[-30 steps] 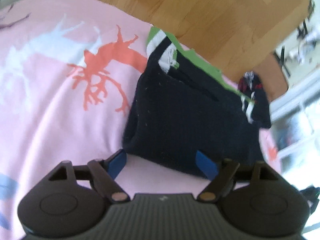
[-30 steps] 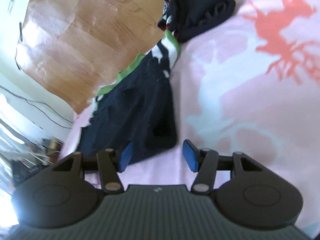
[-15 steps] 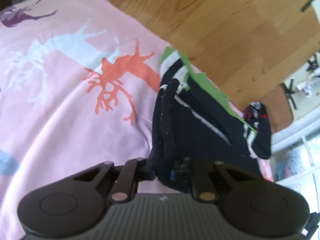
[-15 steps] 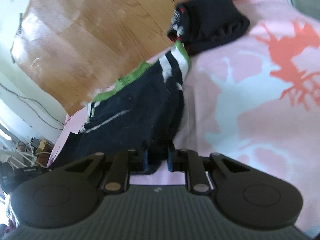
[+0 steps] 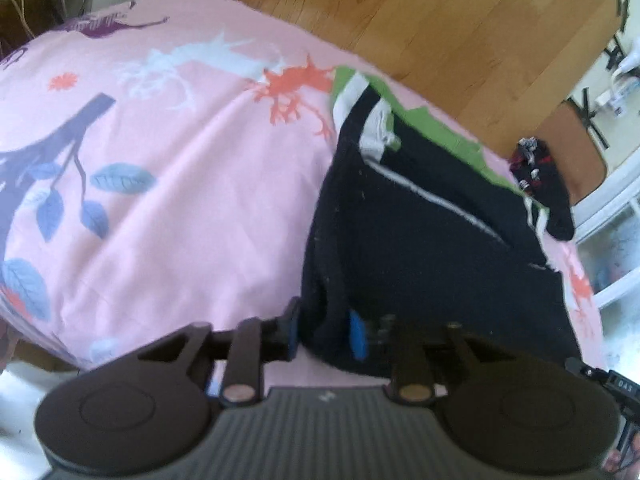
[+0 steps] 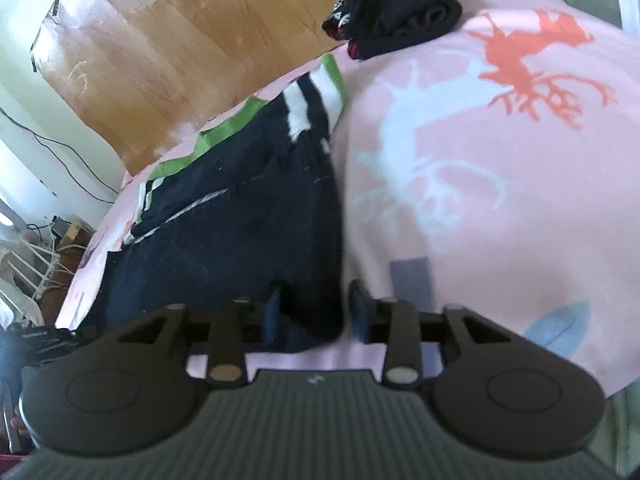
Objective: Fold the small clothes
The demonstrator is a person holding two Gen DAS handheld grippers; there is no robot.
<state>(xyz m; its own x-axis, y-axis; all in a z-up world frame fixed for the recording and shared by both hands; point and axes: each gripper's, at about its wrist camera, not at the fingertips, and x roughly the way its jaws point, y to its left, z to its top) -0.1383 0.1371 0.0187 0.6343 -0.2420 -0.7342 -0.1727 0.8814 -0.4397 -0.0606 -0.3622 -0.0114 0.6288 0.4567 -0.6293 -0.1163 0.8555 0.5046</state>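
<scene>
Left wrist: left gripper (image 5: 324, 332) jaws just reopened, near-left fold of dark garment (image 5: 420, 240) between pads, grip let go. Pink sheet (image 5: 180, 200) free to the left.
Right wrist: right gripper (image 6: 316, 312) likewise released, jaws just opened, near-right corner between them; sheet free right, folded black bundle (image 6: 400, 12) at far edge.

There are two garments on one pink sheet (image 5: 192, 208): one navy garment (image 5: 420, 248) with green and white trim, and one folded black bundle (image 6: 400, 12) at the far edge. Two claws show, one in each view: the left claw (image 5: 322, 330) and the right claw (image 6: 316, 312). The sheet's print shows one coral antler shape (image 6: 536, 68) and one pale one (image 6: 428, 176) in the right view.
</scene>
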